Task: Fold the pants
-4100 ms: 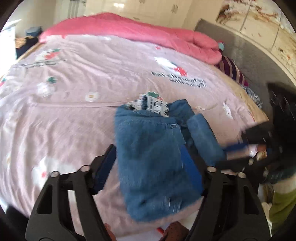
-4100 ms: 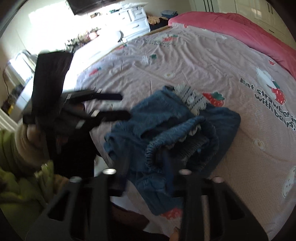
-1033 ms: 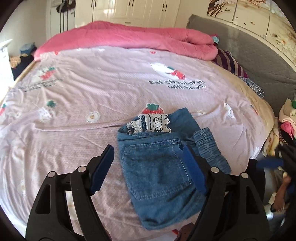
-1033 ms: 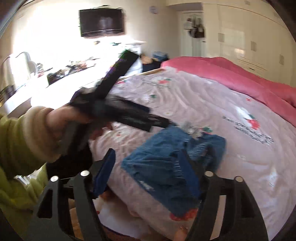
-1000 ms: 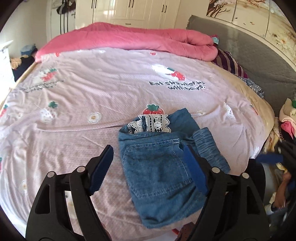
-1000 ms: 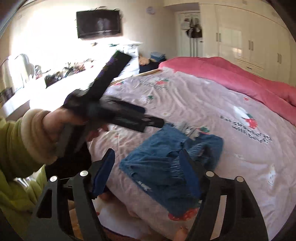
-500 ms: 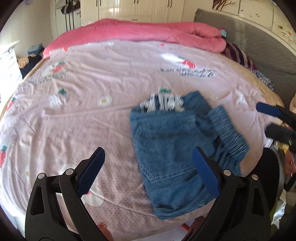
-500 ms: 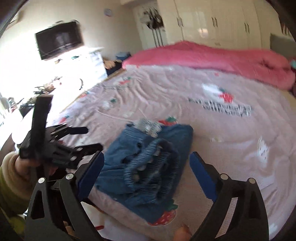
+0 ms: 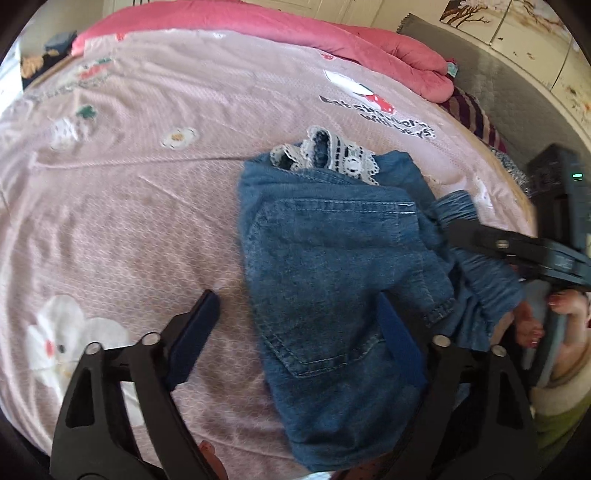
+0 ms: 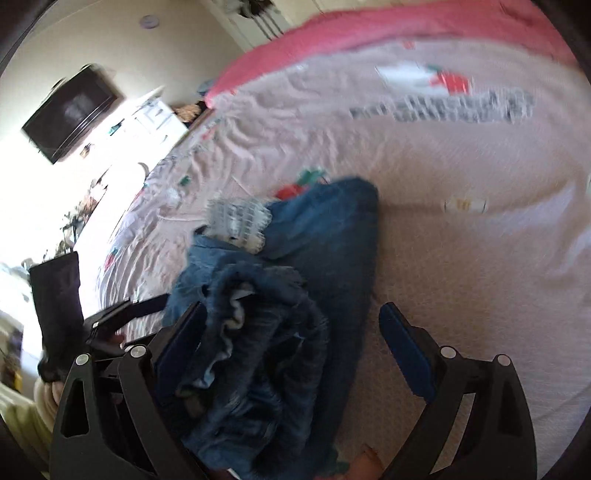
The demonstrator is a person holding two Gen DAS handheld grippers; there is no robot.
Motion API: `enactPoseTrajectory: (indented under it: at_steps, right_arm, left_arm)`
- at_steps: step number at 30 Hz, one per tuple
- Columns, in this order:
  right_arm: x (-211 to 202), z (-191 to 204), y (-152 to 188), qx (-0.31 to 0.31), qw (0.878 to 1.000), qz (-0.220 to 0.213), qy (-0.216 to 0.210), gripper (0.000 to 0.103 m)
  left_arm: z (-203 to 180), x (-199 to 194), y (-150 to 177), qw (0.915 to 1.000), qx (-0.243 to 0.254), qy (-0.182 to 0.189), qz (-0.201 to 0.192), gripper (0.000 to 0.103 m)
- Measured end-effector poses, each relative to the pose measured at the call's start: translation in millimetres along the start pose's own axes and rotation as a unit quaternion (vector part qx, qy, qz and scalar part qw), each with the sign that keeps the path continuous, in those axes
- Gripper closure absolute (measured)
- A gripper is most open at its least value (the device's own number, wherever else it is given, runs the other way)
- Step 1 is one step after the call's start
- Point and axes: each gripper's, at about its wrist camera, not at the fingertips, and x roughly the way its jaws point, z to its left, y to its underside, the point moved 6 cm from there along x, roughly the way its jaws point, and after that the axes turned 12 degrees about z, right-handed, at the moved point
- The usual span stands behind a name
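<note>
Blue denim pants (image 9: 340,266) with a white lace trim (image 9: 332,151) lie bunched near the bed's front edge. My left gripper (image 9: 299,332) is open, its jaws astride the pants' back pocket area. My right gripper (image 10: 291,339) is open over the gathered waistband (image 10: 258,325), its left finger against the bunched cloth. The right gripper also shows in the left wrist view (image 9: 517,251), reaching in over the waistband from the right. The left gripper shows at the left in the right wrist view (image 10: 122,317). The right wrist view is blurred.
The pink printed bedsheet (image 9: 129,184) spreads far and left. A rolled pink quilt (image 9: 295,33) lies along the back. A grey headboard (image 9: 491,99) stands at the right. A wall TV (image 10: 70,110) and a white dresser (image 10: 159,118) are beyond the bed.
Both grippers have moved down and in toward the pants. The right gripper now sits over the bunched waistband, and the left one astride the pocket side.
</note>
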Motion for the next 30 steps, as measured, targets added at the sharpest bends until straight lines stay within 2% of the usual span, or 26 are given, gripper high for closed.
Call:
enactPoseTrajectory:
  at_steps: [2,3,8,12,16,19,21,23,26,28,30]
  right_arm:
    - [3,0,0,-0.005,1.000,-0.001,-0.002,0.035]
    - [2,3,0,-0.011,1.000,-0.002,-0.010,0.048]
    - [-5,10,2,-0.033,0.999,-0.022,0.004,0.062]
    - [-22,35,-1,-0.099,0.992,-0.062,0.044,0.068]
    - [-41,58,-22,-0.138,0.984,-0.104,0.045,0.068]
    - [-50,63,-49,-0.144,0.980,-0.131,0.037,0.068]
    - [-43,56,-66,-0.128,0.983,-0.127,0.036,0.068]
    - [-23,42,-80,-0.106,0.988,-0.103,0.035,0.067]
    - [8,18,-90,-0.076,0.992,-0.067,0.073,0.064]
    - [22,2,-91,-0.069,0.988,-0.062,0.123,0.043]
    - [24,-10,-89,-0.056,0.987,-0.072,0.129,0.026]
  left_arm:
    - [-3,2,0,0.9998,0.000,0.017,0.006,0.043]
    - [-5,3,-1,0.9995,-0.001,0.028,0.011,0.047]
    - [-15,1,-4,0.9991,0.006,0.041,0.013,0.071]
    - [-21,-10,-13,0.9994,0.015,0.031,-0.003,0.080]
    - [-21,-30,-33,0.9991,0.022,0.009,-0.036,0.082]
    - [-15,-43,-53,0.9978,0.019,0.000,-0.064,0.082]
    - [-8,-39,-67,0.9977,0.013,-0.009,-0.065,0.082]
    - [0,-28,-75,0.9983,0.007,-0.020,-0.055,0.082]
    - [12,1,-80,0.9984,0.003,-0.046,-0.031,0.077]
    - [15,8,-77,0.9982,0.000,-0.052,-0.030,0.065]
    - [20,14,-70,0.9979,-0.006,-0.057,-0.032,0.059]
